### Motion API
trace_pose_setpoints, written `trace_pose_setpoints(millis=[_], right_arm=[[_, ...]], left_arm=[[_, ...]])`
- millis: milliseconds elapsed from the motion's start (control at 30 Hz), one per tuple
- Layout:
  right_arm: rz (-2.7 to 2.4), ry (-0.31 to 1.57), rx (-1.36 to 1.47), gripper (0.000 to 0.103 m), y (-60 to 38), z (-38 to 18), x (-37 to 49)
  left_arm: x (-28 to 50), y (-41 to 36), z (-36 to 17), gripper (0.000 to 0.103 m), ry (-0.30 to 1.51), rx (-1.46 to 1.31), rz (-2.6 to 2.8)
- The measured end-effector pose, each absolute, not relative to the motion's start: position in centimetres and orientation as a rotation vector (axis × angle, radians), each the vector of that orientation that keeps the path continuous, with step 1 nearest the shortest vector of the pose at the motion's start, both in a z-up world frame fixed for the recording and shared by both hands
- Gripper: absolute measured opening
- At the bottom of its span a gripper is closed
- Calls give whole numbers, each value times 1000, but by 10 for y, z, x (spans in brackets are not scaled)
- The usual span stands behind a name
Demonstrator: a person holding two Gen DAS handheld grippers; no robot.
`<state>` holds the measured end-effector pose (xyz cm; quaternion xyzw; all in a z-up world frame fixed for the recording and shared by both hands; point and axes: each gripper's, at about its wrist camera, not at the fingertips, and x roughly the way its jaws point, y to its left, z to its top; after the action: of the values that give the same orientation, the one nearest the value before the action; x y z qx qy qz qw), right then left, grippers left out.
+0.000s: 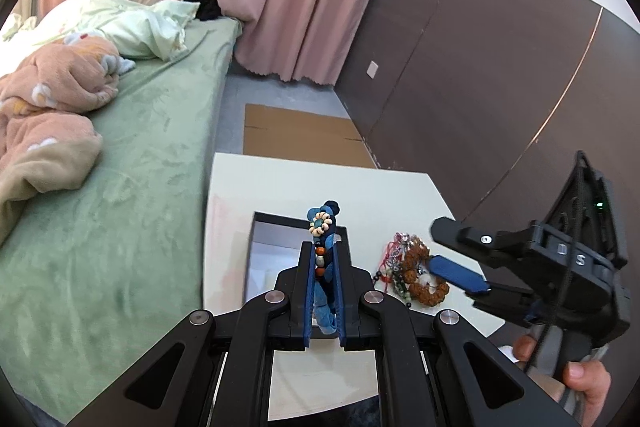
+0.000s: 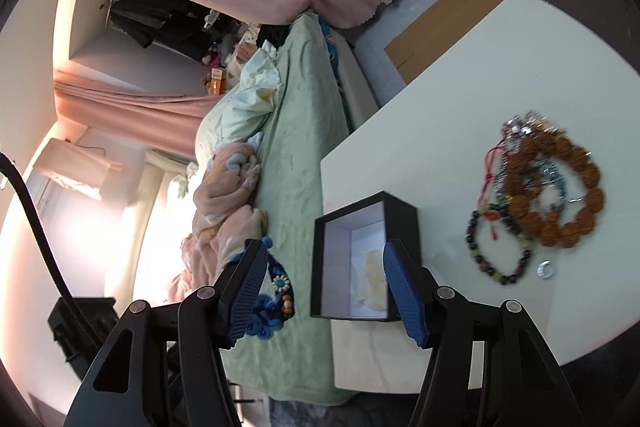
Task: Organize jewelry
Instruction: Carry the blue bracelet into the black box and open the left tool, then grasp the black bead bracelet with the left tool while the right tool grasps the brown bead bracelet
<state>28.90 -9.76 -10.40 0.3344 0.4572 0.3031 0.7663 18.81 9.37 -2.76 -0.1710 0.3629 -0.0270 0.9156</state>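
The left gripper (image 1: 323, 267) points forward over the near edge of the white table (image 1: 320, 183), its jaws clenched on a blue bead bracelet (image 1: 322, 255) whose flower-shaped charm sticks up past the fingertips. The bracelet is held above the open black box (image 1: 256, 251), which stands on the table near the edge beside the green bed (image 1: 152, 155); in the right wrist view the box (image 2: 402, 213) shows a white lining and a pale item lying on its floor. The right gripper (image 2: 324, 287) is rolled onto its side, so that its view shows the room turned sideways, and its jaws are released, standing wide apart with the box seen between them. From the left wrist view the right gripper (image 1: 460, 255) comes in from the right, its handle gripped by the person's hand (image 1: 576, 375), one blue finger pad hovering over the pile of jewelry (image 1: 416, 275). That pile (image 2: 548, 187), brown rough-bead bracelets tangled with darker beads and red cord, lies on the table to the right of the box, apart from it.
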Motion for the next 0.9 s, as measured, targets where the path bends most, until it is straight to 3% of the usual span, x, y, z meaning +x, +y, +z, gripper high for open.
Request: trace_pose_setpoints(millis=[167,200,233,300,367,767,900], right_arm=[[637,985,722,61,-120,-104,285],[634,979,738,61,-128,-104,284],[636,973,750,61,-131,-103,284],[637,946,769,61,-146,-100,283],[629,926,772,61,-156,-96,281],[520,912,748,61,-217,-112,292],[502,937,753,61,-230,-120,296]], left_arm=[[203,87,-41,11,797,-376,-50],[206,87,-44,16,811,-386,-52],[210,87,-49,23,834,-402,-53],[211,87,-53,74,848,-426,-51],[207,87,-50,84,807,-440,-46],[215,43,-50,84,829,-358,-113],[220,23,-55,74,852,-325,-152]])
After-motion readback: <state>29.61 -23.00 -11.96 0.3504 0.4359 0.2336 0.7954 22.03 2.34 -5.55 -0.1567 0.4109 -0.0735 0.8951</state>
